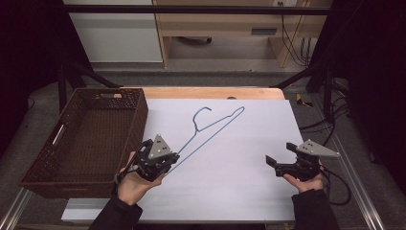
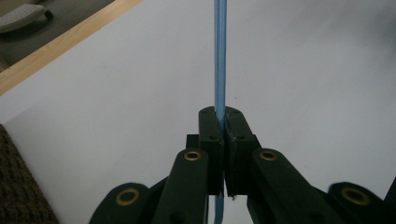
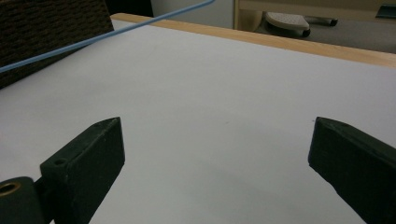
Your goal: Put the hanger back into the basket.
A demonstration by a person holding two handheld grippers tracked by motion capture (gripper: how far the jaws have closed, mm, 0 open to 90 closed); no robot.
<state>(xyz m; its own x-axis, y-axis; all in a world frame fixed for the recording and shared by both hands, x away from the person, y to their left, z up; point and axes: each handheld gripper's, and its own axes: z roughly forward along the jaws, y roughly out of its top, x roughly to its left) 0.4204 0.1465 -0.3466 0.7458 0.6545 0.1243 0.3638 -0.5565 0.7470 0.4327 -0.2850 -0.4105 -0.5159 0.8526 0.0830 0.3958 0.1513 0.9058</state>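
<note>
Tongs on the left are clamped on the blue wire hanger at its corner near the desk's left edge; the right tongs hover apart over the near right part. Hanger lies across the white sheet, hook toward the far edge. It looks light, thin, springy and likely slippery, so a corner grip seems soundest. A brown wicker basket sits at the left edge. Wooden furniture stands beyond.
</note>
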